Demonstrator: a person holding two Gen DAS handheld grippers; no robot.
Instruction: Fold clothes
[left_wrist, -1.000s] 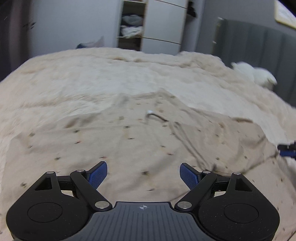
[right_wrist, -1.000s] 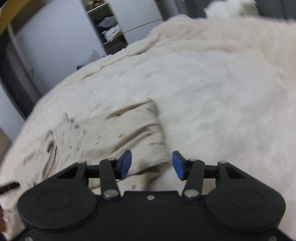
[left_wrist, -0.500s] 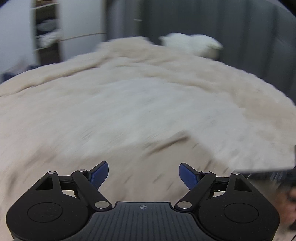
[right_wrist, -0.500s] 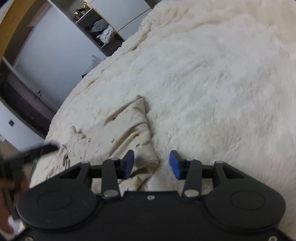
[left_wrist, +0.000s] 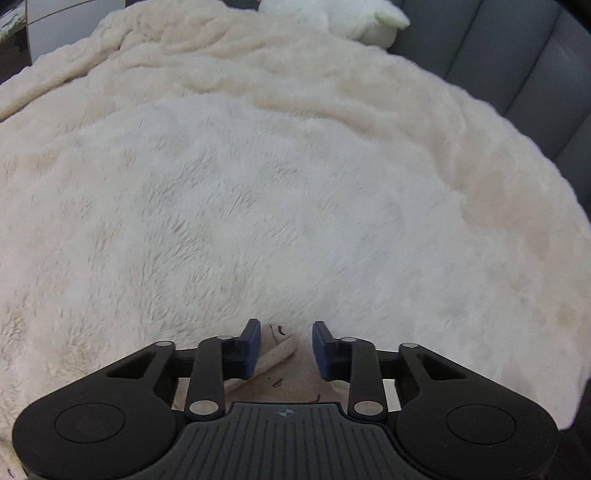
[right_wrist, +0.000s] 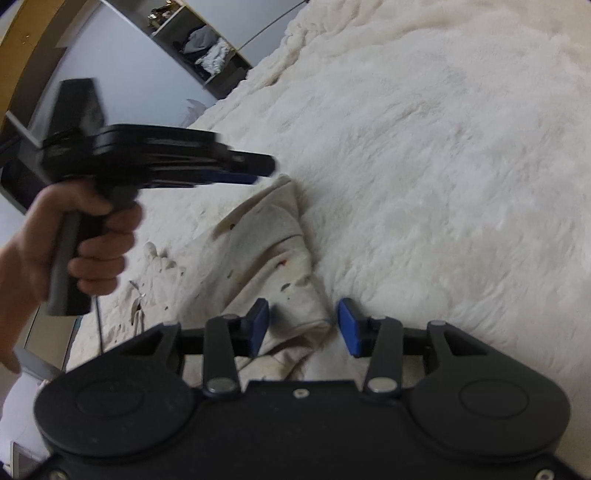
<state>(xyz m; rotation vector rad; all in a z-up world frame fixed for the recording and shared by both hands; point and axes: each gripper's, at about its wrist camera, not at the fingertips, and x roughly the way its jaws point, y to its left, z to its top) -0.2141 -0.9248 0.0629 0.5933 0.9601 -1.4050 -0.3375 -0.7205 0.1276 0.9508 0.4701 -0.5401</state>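
A cream garment with small dark and red specks (right_wrist: 273, 266) lies crumpled on a bed covered by a fluffy white blanket (right_wrist: 443, 166). One corner of it points up toward the far side of the bed; its lower hem sits between the blue pads of the right claw (right_wrist: 303, 325). That claw stands fairly wide, its pads on either side of the hem and not pressing on it, so the cloth lies loose there.

The left claw (left_wrist: 284, 343) is closing – its jaws stand narrow, with a corner of the same speckled cloth between them, though the pads show a gap to the fabric on the right side. From the right wrist view the left claw (right_wrist: 255, 173) shows blurred above the garment's upper corner, with a hand (right_wrist: 77, 236) wrapped round its dark handle.

At the head of the bed a white pillow (left_wrist: 343, 18) rests against a grey padded headboard (left_wrist: 517, 55) – an open shelf with folded clothes (right_wrist: 210, 51) stands beyond the bed
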